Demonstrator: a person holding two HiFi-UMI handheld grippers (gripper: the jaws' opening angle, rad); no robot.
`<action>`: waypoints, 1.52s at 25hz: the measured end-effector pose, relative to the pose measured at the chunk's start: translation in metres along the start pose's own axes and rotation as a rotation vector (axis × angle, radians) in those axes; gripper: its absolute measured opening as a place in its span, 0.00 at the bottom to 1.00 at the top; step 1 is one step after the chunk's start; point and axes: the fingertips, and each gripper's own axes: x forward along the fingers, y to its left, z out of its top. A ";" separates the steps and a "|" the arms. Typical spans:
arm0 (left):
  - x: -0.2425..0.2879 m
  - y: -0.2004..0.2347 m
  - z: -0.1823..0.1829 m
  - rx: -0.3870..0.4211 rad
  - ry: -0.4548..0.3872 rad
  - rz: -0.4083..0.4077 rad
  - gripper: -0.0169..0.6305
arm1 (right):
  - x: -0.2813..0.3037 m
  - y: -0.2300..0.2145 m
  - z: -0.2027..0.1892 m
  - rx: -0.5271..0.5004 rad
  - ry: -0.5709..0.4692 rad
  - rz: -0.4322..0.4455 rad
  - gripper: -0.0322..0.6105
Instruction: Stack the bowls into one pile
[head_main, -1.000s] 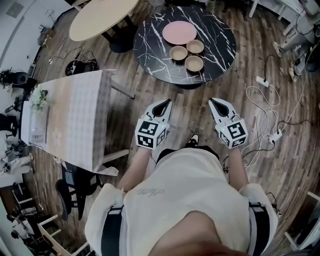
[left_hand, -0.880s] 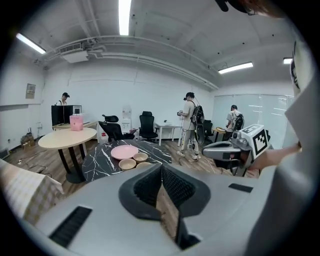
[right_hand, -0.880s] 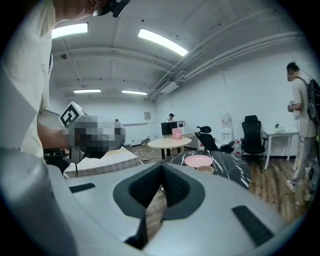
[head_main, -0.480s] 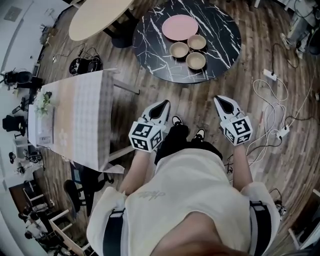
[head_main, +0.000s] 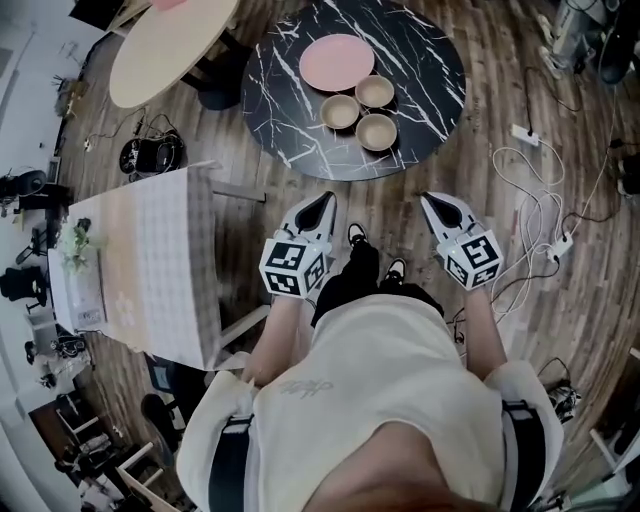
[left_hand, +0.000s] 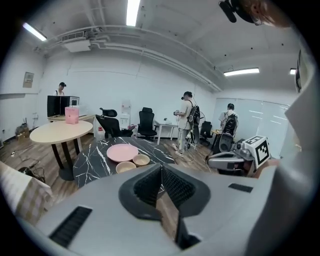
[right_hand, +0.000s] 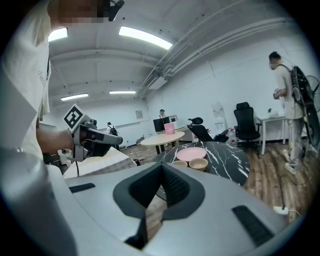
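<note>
- Three shallow, round tan bowls (head_main: 340, 111) sit in a close triangle on a round black table with white marble veining (head_main: 420, 60). None rests inside another, so no pile has been made.
- A flat, round pink plate (head_main: 337, 62) lies just beside the tan bowls, on the far side of them on the same black table.
- The grey-and-white left gripper (head_main: 324, 202), with its marker cube, hangs over the floor short of the table's near edge, well apart from the bowls. Its own view shows its ribbed fingers pressed together with nothing between them.
- The matching right gripper (head_main: 430, 199) hangs beside it at about the same distance from the table. Its fingers are also together and empty, and it points towards the bowls and plate.
- The person holding both grippers wears a cream top (head_main: 380, 370) and stands between them. Black-and-white shoes (head_main: 357, 238) show on the dark wood plank floor (head_main: 500, 100).
- A round beige wooden table (head_main: 170, 45) stands beyond and to the left of the black one.
- A rectangular table under a pale checked cloth (head_main: 150, 250) stands at the person's left.
- White cables and a power strip (head_main: 535, 225) trail over the floor on the right.
- In the left gripper view, standing people (left_hand: 188, 120) and black office chairs (left_hand: 146, 124) fill the far end of the room.
</note>
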 end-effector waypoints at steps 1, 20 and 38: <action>0.006 0.004 0.005 0.006 -0.005 -0.002 0.06 | 0.005 -0.003 0.004 -0.002 0.004 -0.006 0.05; 0.071 0.114 0.071 0.004 -0.077 -0.139 0.06 | 0.137 -0.011 0.089 -0.110 0.027 -0.062 0.05; 0.107 0.156 0.049 -0.026 -0.047 -0.147 0.06 | 0.165 -0.042 0.098 -0.032 0.015 -0.155 0.05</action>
